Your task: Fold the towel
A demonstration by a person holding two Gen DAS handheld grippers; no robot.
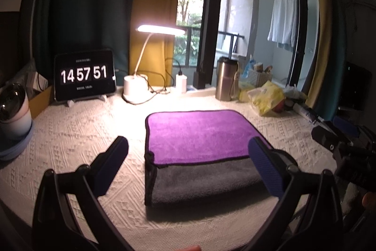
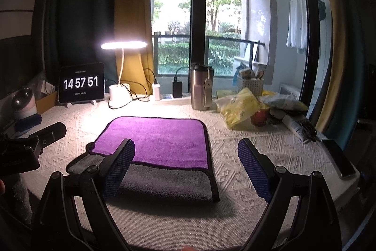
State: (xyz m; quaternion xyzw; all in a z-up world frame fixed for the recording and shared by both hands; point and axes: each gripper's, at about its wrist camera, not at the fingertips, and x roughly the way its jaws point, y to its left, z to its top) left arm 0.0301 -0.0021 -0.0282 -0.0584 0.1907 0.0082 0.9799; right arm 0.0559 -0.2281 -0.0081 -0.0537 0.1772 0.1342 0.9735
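Note:
A folded towel (image 1: 199, 135), purple on top and grey on the layer below, lies flat on the white knitted table cover; it also shows in the right wrist view (image 2: 159, 140). My left gripper (image 1: 188, 161) is open and empty, held above the towel's near left part. My right gripper (image 2: 188, 164) is open and empty, above the towel's near right edge. The right gripper's body shows at the right in the left wrist view (image 1: 340, 147), and the left gripper's body at the left in the right wrist view (image 2: 30, 145).
At the back stand a tablet clock (image 1: 84, 75), a lit desk lamp (image 1: 136, 86), chargers with cables (image 1: 181, 82) and a steel tumbler (image 1: 226, 79). Yellow bags and clutter (image 2: 242, 107) and a phone (image 2: 338, 159) lie at the right. A mug (image 1: 14, 109) is at the left.

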